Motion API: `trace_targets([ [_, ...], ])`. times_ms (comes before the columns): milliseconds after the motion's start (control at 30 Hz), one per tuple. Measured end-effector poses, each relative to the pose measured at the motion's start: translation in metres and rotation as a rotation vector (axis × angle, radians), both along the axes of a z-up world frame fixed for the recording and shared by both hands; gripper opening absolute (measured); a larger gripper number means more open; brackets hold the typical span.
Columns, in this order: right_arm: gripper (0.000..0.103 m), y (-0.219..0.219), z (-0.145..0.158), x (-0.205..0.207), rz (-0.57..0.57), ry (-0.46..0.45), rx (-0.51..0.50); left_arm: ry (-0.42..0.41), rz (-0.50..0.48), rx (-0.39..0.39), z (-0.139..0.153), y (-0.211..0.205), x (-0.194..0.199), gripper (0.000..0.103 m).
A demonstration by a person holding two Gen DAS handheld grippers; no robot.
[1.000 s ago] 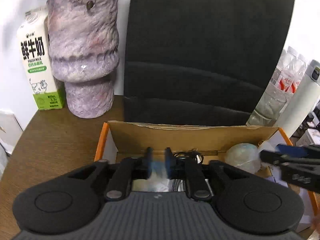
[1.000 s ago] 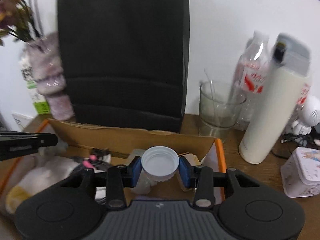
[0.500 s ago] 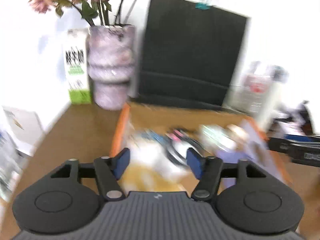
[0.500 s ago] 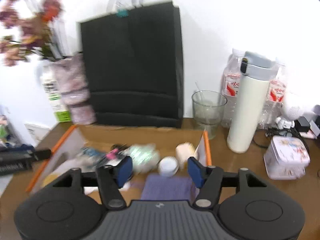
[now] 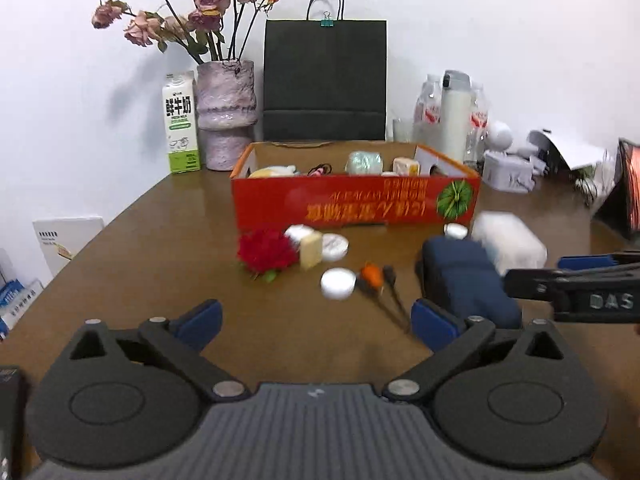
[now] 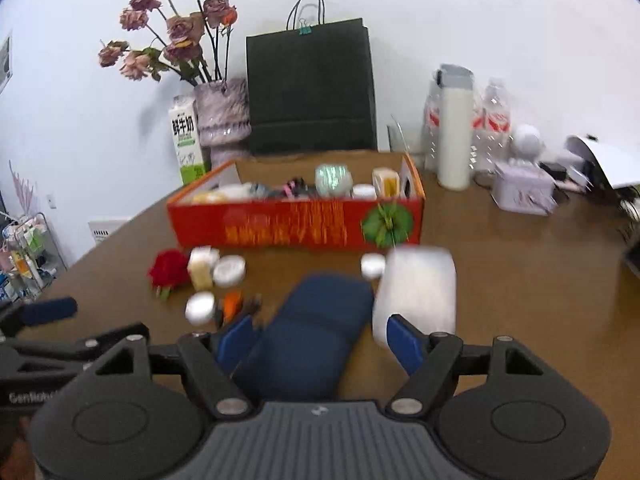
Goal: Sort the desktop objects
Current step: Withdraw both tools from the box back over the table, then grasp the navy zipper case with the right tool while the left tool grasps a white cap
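The red cardboard box point(image 5: 352, 204) point(image 6: 296, 226) stands mid-table with several items inside. In front of it lie a red flower point(image 5: 266, 252), a yellow block point(image 5: 311, 249), white round lids point(image 5: 338, 283), an orange-tipped tool point(image 5: 372, 274), a navy pouch point(image 5: 468, 280) point(image 6: 320, 316) and a white packet point(image 5: 510, 242) point(image 6: 416, 288). My left gripper point(image 5: 316, 318) hangs over bare table, its jaws opening wide with nothing between them. My right gripper point(image 6: 320, 338) is opening too. The pouch lies between its fingers, and the pads stand off it.
A black paper bag point(image 5: 325, 80), a vase of dried roses point(image 5: 226, 114) and a milk carton point(image 5: 181, 122) line the back wall. A white flask point(image 5: 455, 114), bottles and a small tin point(image 5: 510, 170) crowd the right side. The table edge runs along the left.
Both grippers pulled back from over the box to the near side of the table. The right let go of a white-capped jar into the box. Both jaws widened.
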State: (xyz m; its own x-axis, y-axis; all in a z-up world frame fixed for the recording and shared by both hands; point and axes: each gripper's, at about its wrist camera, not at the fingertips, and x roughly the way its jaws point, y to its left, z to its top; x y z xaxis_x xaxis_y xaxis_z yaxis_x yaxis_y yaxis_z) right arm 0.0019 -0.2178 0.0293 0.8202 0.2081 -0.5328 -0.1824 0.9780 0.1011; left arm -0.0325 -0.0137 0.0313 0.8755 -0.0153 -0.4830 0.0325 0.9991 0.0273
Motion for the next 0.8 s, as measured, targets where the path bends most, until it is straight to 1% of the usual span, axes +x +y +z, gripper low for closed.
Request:
trace_targets([
  [100,0.073,-0.002,-0.013,-0.027,-0.005,-0.004,0.014,-0.009,0.009,-0.016,-0.008,0.007,-0.011,0.103],
  [200,0.074,0.003,-0.023,-0.041,0.008,-0.002,-0.012,-0.004,0.021,-0.029,-0.016,0.01,-0.014,0.103],
  [267,0.076,0.008,-0.029,-0.046,0.012,0.005,-0.029,-0.01,0.018,-0.017,-0.017,0.01,-0.016,0.103],
  [367,0.076,0.01,-0.032,-0.046,0.008,0.011,-0.034,-0.026,-0.001,-0.022,-0.017,0.01,-0.017,0.103],
  [467,0.076,0.009,-0.03,-0.044,0.005,0.01,-0.031,0.002,-0.017,-0.031,-0.018,0.011,-0.007,0.103],
  [533,0.076,0.008,-0.028,-0.041,0.006,0.006,-0.028,0.003,-0.024,-0.031,-0.016,0.01,0.002,0.103],
  [600,0.076,0.006,-0.023,-0.033,0.002,0.01,-0.024,0.013,-0.055,-0.038,-0.012,0.01,0.018,0.1],
  [667,0.076,0.004,-0.018,-0.022,0.007,0.012,-0.004,0.043,-0.079,-0.064,-0.009,0.011,0.041,0.088],
  [700,0.076,0.002,-0.016,-0.015,0.008,0.013,0.007,0.054,-0.08,-0.077,-0.009,0.011,0.051,0.084],
  [733,0.077,0.002,-0.015,-0.009,0.004,0.019,0.014,0.07,-0.081,-0.085,-0.01,0.011,0.063,0.075],
  [767,0.077,0.002,-0.014,0.001,-0.001,0.034,0.017,0.089,-0.086,-0.088,-0.012,0.009,0.076,0.07],
  [800,0.077,0.004,-0.015,0.011,-0.008,0.052,0.017,0.105,-0.094,-0.094,-0.014,0.008,0.087,0.069],
])
